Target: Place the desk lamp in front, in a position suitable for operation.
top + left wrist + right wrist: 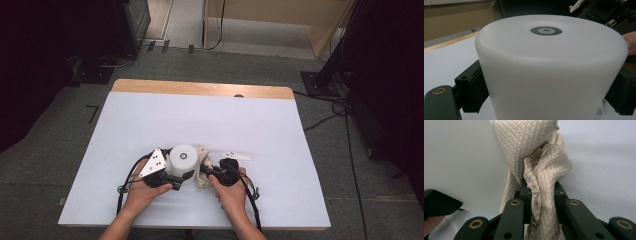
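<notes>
A white cylinder (182, 157) with a grey ring mark on its top stands upright on the white table (200, 120), near the front middle. My left gripper (180, 173) is shut on it from the left, and in the left gripper view the black pads (475, 85) press on both sides of the cylinder (549, 75). A beige quilted cloth (202, 156) lies bunched against the cylinder's right side. My right gripper (208, 173) is shut on this cloth. In the right gripper view the cloth (534, 152) rises from between the jaws of the gripper (540, 192) and touches the cylinder (461, 157).
The table's far edge is a bare wooden strip (200, 89). Grey carpet surrounds the table, with cables (345, 115) at the right and stand bases at the back left (95, 72) and back right (320, 82). Open white surface lies beyond and beside both hands.
</notes>
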{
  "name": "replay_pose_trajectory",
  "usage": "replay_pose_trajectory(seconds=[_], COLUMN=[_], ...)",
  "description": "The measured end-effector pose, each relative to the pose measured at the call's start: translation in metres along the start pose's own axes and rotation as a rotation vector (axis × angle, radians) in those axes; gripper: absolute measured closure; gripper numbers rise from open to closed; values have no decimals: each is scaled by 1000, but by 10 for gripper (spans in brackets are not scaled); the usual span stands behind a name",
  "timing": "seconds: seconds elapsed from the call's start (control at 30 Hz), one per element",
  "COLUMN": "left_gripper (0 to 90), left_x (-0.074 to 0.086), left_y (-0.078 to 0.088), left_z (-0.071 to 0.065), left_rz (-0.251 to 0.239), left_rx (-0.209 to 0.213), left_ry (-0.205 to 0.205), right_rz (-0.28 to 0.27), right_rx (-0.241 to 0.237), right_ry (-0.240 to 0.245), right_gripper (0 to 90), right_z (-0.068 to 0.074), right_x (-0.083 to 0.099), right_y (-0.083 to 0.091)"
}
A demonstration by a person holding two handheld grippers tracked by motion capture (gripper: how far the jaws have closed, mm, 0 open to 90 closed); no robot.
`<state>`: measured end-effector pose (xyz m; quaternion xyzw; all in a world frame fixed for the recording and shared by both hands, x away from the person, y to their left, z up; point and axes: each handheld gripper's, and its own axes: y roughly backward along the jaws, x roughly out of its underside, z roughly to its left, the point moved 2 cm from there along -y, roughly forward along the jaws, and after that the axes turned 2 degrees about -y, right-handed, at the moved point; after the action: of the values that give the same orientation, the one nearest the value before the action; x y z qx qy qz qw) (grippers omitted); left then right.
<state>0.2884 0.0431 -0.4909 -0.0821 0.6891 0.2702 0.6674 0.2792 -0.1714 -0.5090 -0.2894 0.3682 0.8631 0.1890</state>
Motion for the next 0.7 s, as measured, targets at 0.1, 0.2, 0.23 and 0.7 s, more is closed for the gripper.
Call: replay_pose_trajectory(seconds=[0.1, 0.2, 0.23, 0.7], left_gripper=[87, 87, 87, 87], left_x=[0, 0, 0, 0], left_y=[0, 0, 0, 0], left_z=[0, 0, 0, 0], left_rz=[-1, -2, -1, -2], left_rx=[1, 0, -1, -3], left_ry=[1, 1, 1, 5], right_rz=[-11, -53, -68, -116], right_rx=[2, -19, -27, -53], right_ry=[5, 25, 31, 65], right_gripper=[775, 775, 775, 775], right_z=[4, 12, 16, 29], right_x=[-2, -10, -13, -23], right_y=[3, 12, 17, 32])
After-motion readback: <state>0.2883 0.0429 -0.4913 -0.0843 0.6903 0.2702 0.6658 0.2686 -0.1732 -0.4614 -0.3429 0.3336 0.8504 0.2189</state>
